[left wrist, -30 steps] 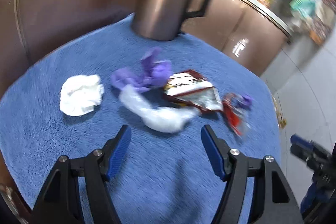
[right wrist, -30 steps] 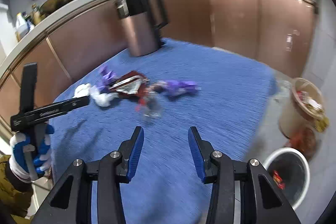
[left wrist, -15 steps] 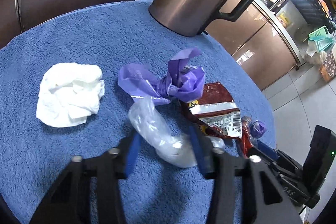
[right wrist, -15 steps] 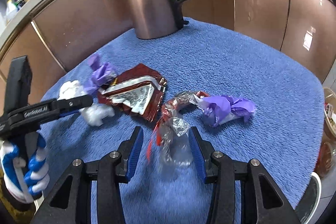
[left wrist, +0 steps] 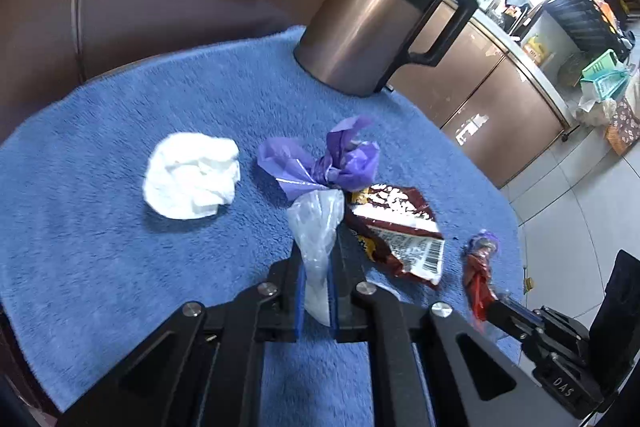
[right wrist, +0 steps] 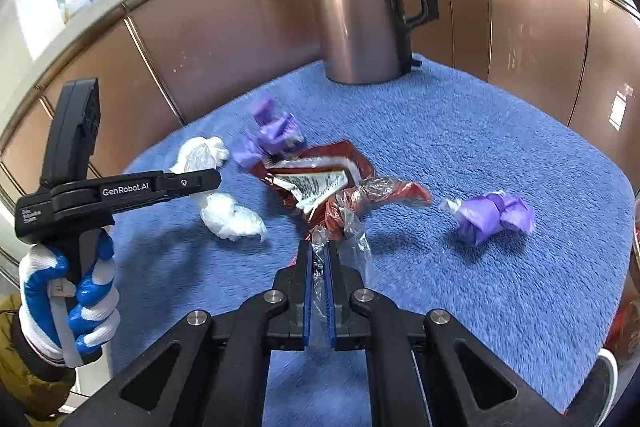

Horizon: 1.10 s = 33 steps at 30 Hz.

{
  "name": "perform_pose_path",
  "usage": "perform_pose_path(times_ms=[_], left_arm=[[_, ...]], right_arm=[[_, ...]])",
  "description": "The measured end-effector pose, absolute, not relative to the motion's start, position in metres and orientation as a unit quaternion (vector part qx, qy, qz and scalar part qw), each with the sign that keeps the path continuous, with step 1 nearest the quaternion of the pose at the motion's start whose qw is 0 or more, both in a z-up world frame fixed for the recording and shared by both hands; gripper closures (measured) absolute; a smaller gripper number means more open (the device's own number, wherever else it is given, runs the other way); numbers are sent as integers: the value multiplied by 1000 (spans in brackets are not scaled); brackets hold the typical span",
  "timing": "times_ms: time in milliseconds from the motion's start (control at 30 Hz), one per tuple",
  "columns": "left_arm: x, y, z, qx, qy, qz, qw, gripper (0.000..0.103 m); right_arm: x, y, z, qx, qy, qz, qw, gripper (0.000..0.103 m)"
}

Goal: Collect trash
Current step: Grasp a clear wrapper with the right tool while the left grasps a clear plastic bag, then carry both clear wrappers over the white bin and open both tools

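Trash lies on a blue towel [left wrist: 100,239]. My left gripper [left wrist: 317,259] is shut on a clear white plastic bag [left wrist: 318,223], which also shows in the right wrist view [right wrist: 232,217]. My right gripper [right wrist: 318,259] is shut on a red-and-clear wrapper [right wrist: 360,203], seen in the left wrist view too [left wrist: 478,269]. A white tissue wad [left wrist: 192,179], a purple wrapper [left wrist: 320,163] and a brown snack packet [left wrist: 396,227] lie ahead of the left gripper. A second purple wrapper [right wrist: 494,213] lies to the right of my right gripper.
A metal kettle [left wrist: 380,23] with a black handle stands at the towel's far edge, in front of brown cabinets [right wrist: 224,35]. The towel's edge [right wrist: 600,167] drops to tiled floor [left wrist: 572,227] on the right.
Both grippers have closed: the left on the clear white plastic bag, the right on the red-and-clear wrapper. The wrapper's end is lifted and stretched toward the right gripper.
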<state>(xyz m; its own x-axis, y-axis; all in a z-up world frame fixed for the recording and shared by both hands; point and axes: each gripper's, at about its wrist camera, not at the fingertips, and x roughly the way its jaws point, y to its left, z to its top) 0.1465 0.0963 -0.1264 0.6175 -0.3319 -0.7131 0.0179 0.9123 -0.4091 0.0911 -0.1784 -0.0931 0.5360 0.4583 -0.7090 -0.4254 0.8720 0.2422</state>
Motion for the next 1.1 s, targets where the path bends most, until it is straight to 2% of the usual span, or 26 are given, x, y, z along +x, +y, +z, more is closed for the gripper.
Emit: perform_pose_path(times_ms=[300, 567, 833, 1100], left_arm=[[115, 62, -72, -152, 385, -143, 899, 95], [100, -47, -51, -92, 392, -232, 886, 95], [78, -201, -59, 7, 411, -327, 851, 95], [70, -340, -93, 90, 431, -368, 819, 95]], right_arm=[[39, -213, -51, 54, 352, 241, 903, 97], [-22, -305, -41, 99, 315, 155, 931, 97], [-72, -427, -74, 159, 327, -3, 932, 97], [-81, -496, -122, 183, 365, -99, 907, 97]])
